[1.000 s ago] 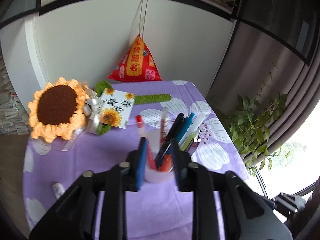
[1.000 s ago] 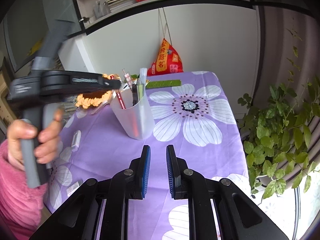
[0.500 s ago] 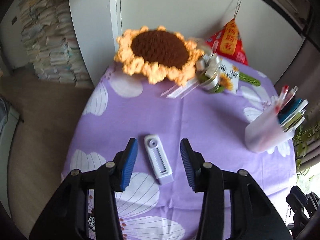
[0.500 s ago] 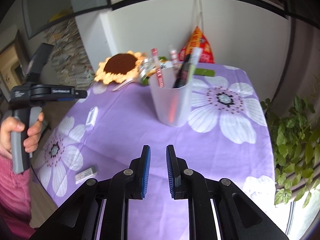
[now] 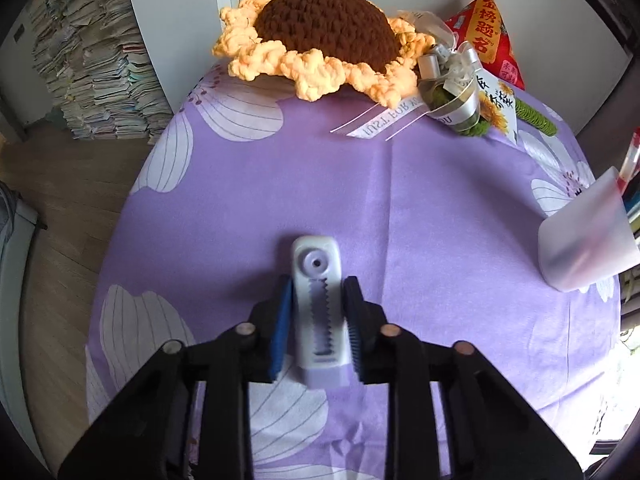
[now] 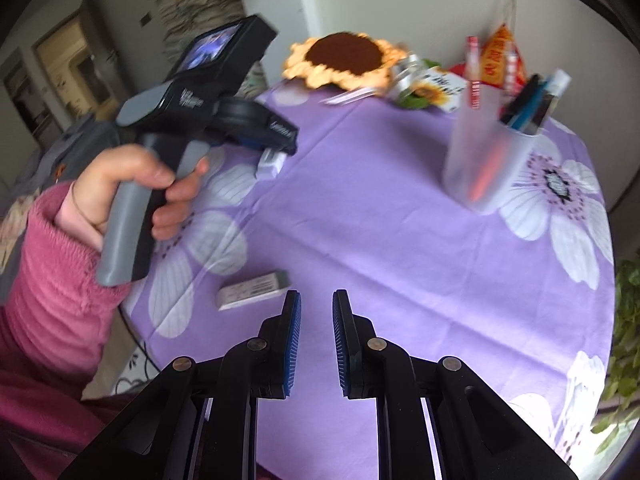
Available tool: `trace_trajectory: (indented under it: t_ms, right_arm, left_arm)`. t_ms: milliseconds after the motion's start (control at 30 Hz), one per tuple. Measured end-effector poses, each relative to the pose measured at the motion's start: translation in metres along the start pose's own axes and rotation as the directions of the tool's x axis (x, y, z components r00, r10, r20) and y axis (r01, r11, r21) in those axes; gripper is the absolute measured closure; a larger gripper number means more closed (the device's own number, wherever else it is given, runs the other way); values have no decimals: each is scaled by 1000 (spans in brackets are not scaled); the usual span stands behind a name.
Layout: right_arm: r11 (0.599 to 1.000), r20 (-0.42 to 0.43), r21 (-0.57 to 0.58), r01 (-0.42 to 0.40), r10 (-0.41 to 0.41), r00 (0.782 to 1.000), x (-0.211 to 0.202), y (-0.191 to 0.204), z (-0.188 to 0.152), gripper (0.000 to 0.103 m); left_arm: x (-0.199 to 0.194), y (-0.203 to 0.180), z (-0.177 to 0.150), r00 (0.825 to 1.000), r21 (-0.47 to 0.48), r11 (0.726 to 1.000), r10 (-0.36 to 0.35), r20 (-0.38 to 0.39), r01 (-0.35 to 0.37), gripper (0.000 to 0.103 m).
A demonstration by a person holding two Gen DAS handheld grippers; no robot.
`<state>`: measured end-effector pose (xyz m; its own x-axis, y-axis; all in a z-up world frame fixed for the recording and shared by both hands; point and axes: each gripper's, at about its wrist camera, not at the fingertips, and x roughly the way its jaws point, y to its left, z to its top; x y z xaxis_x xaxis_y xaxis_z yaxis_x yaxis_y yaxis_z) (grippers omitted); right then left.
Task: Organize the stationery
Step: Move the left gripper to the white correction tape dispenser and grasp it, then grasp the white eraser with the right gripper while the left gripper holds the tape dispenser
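A white plastic case with a toothed slot [image 5: 318,312] lies flat on the purple flowered tablecloth [image 5: 420,208]. My left gripper [image 5: 319,286] points down over it, its jaws closing, and both blue pads touch the case's long sides. The right wrist view shows the same left gripper [image 6: 280,148] in a person's hand [image 6: 132,184], over the case [image 6: 270,164]. My right gripper [image 6: 316,300] is shut and holds nothing; a small wrapped eraser [image 6: 252,290] lies just to its left. A frosted cup of pens [image 6: 488,152] stands at the right.
A crocheted sunflower [image 5: 320,40] with a ribboned stem and card lies at the table's far side. Beside it, a red pouch [image 5: 488,28] hangs by the wall. The pen cup [image 5: 580,248] stands at the table's right. Paper stacks [image 5: 100,60] fill the floor at left.
My left gripper left the pen cup, came down over the white case and narrowed its jaws onto it. My right gripper swung left; the eraser now lies just ahead of it.
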<state>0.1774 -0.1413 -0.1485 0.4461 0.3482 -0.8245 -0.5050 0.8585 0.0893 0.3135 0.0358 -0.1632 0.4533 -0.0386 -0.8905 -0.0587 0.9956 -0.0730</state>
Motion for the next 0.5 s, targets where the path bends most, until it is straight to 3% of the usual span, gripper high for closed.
trace_trajectory:
  t_ms: [133,267,500]
  right_arm:
    - [998,-65,-8,-65,64,996,14,10,2,88]
    - [996,-132,19,-82,84,988,32,15,6,88]
    - [995,-219,34,-98,103,970,56,26,13,88]
  left_arm:
    - [-14,15,-9,997,-37,996,-75,15,75,80]
    - [-37,27,-28,993,-19,995,-99,69,100,80]
    - [-60,38,-60,986,5,990,-140,86,140,79]
